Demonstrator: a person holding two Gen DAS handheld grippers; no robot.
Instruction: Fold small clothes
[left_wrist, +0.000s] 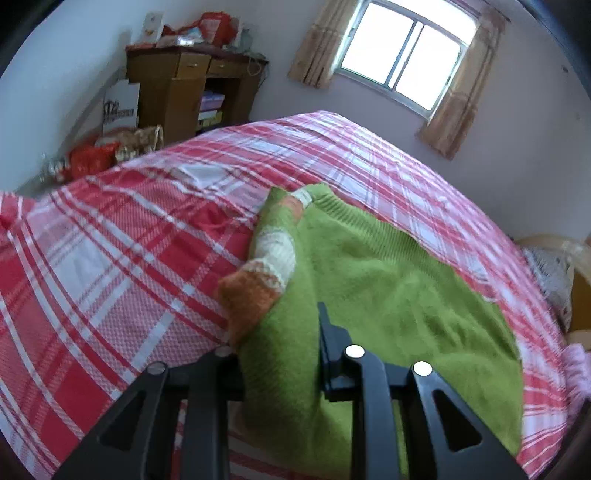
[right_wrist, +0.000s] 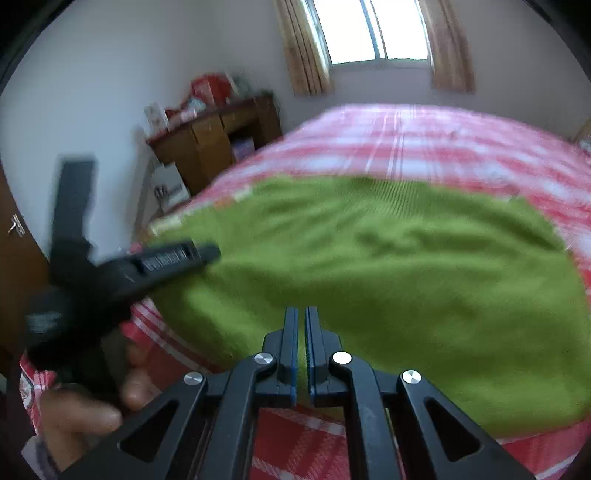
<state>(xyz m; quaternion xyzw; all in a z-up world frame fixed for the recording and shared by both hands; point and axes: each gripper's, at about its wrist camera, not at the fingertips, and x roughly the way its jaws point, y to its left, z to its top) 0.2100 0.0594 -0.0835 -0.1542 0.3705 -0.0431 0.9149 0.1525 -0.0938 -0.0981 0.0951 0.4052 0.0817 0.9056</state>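
A green knit sweater (left_wrist: 388, 288) lies on the red and white plaid bed (left_wrist: 110, 251). One sleeve (left_wrist: 269, 254), banded orange and white, is folded over its left side. My left gripper (left_wrist: 280, 332) is open, its jaws straddling the sweater's near left edge; its left finger is hidden by the fabric. In the right wrist view the sweater (right_wrist: 388, 266) fills the middle. My right gripper (right_wrist: 301, 332) is shut on the sweater's near hem, green knit showing between its jaws. The left gripper (right_wrist: 177, 258) shows blurred at the sweater's left edge.
A wooden desk (left_wrist: 192, 85) with clutter stands by the far wall, bags (left_wrist: 99, 155) on the floor beside it. A curtained window (left_wrist: 402, 51) is behind the bed. A chair (left_wrist: 554, 273) stands at the bed's right. A door (right_wrist: 14, 236) is at left.
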